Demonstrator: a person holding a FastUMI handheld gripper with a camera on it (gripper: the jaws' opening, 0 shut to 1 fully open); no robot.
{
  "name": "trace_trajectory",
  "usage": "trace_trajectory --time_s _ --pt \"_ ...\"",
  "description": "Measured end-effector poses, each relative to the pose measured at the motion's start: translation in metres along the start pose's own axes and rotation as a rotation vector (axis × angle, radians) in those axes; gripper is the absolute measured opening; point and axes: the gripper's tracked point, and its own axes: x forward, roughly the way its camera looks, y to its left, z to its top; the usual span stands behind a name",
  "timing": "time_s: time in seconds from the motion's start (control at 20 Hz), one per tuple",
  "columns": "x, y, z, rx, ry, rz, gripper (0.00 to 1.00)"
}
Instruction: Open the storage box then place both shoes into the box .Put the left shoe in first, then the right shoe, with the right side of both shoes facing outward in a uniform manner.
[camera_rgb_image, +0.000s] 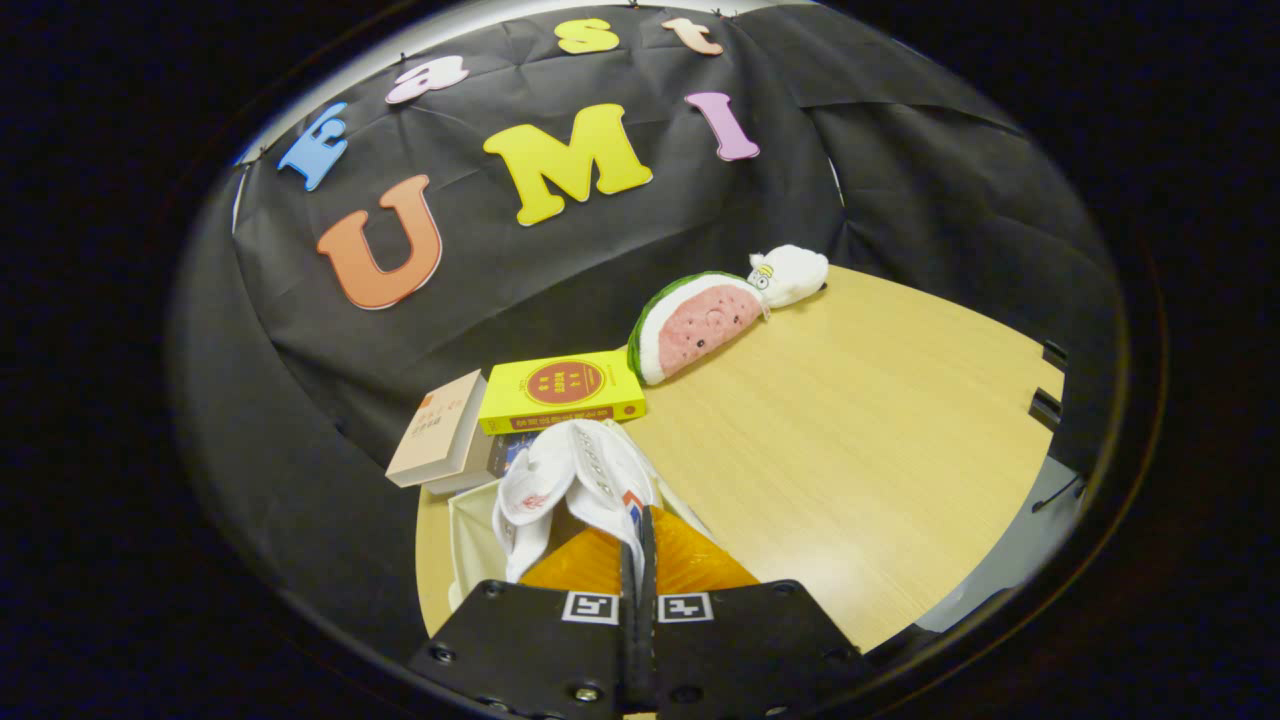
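One white shoe (575, 478) is pinched by its edge between the gripper's (638, 560) two fingers, which are pressed tight together on it. The person should lower it slowly and keep it level. The storage box (470, 545) sits just under the fingers.

Tool (638, 570) pinching white shoe (585, 480), seemingly over box (470, 545).

White shoe (570, 480) heel hidden behind claw (638, 560); storage box (470, 540) mostly hidden behind shoe.
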Motion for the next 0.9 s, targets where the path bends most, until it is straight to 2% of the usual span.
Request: trace_trajectory --time_s 0.35,0.45,0.6,0.9 --pt "0.005 -0.001 -0.002 -0.016 -0.012 -0.017 0.0" --pt "0.007 0.007 -0.005 -0.021 -0.007 0.028 0.06" --pt "0.001 0.017 -0.007 -0.039 0.005 0.088 0.32" --pt "-0.028 0.011 0.049 -0.116 -0.132 0.126 0.84"
